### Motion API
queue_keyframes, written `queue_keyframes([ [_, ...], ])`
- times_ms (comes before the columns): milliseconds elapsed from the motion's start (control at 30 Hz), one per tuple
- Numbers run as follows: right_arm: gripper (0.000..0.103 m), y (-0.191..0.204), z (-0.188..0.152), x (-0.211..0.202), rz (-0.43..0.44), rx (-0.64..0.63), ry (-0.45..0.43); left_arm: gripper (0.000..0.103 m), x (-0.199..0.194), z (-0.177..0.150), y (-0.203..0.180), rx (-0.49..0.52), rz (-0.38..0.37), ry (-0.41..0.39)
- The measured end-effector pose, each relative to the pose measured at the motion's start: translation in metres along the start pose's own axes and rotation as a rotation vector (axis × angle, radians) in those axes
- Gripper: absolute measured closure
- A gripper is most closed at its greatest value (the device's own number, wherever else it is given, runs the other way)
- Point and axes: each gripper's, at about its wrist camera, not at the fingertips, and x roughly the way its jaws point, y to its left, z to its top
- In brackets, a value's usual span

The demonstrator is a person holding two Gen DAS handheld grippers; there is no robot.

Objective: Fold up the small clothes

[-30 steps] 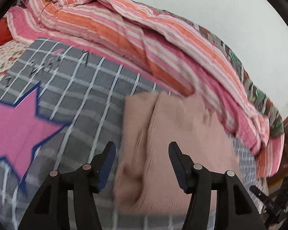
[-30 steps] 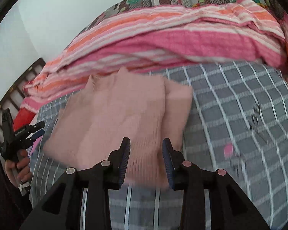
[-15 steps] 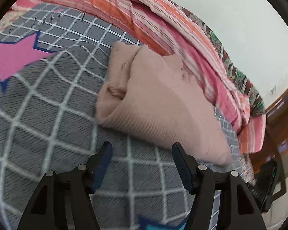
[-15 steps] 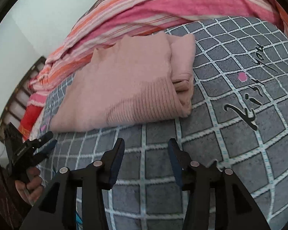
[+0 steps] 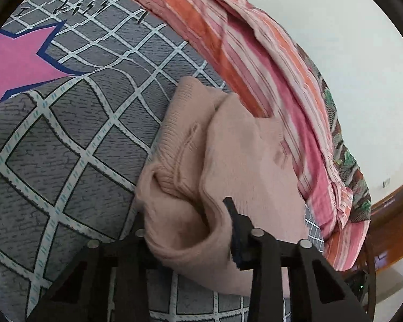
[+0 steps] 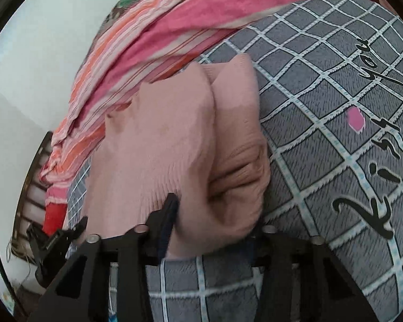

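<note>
On the grey checked bedspread [image 5: 53,161] the folded pink sweater [image 5: 244,161] lies beside the striped quilt [image 5: 255,61] — left gripper [image 5: 185,222] and right gripper [image 6: 215,214] each straddle its near edge, jaws part-open with knit bunched between. Close both evenly, lift together — avoid spilling layers.

The folded pink knit sweater [image 5: 241,161] lies on the grey checked bedsheet [image 5: 67,147], with the rumpled pink-and-orange striped blanket [image 5: 255,53] right behind it. Both grippers sit at its near edge, fabric between each one's fingers.
</note>
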Motion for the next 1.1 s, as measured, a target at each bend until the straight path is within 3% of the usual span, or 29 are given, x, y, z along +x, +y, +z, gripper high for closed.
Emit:
queue_keyframes([
  [67, 0.089, -0.005, 0.005, 0.004, 0.030, 0.038, 0.014, 0.086, -0.001, 0.000, 0.001, -0.006, 0.000, 0.011],
  [133, 0.093, -0.006, 0.008, 0.004, 0.048, 0.047, 0.016, 0.091, -0.010, -0.003, 0.001, -0.009, -0.018, -0.011],
  [400, 0.094, 0.017, -0.016, -0.048, 0.014, -0.114, -0.056, 0.093, -0.057, -0.038, -0.010, 0.093, -0.008, -0.025],
  [633, 0.094, 0.000, -0.053, -0.094, 0.008, -0.123, -0.039, 0.093, -0.100, -0.084, -0.002, 0.060, -0.046, -0.003],
  [867, 0.094, -0.011, -0.100, -0.141, -0.030, -0.202, -0.043, 0.093, -0.139, -0.131, 0.000, 0.124, -0.042, 0.003],
  [1000, 0.082, -0.014, -0.115, -0.145, -0.111, -0.297, -0.002, 0.081, -0.146, -0.135, 0.003, 0.164, 0.001, 0.023],
  [1067, 0.081, -0.013, -0.118, -0.147, -0.156, -0.361, 0.021, 0.074, -0.159, -0.130, 0.006, 0.204, 0.001, -0.010],
  [1100, 0.081, -0.013, -0.118, -0.152, -0.165, -0.385, 0.011, 0.065, -0.164, -0.128, 0.007, 0.217, 0.004, -0.024],
])
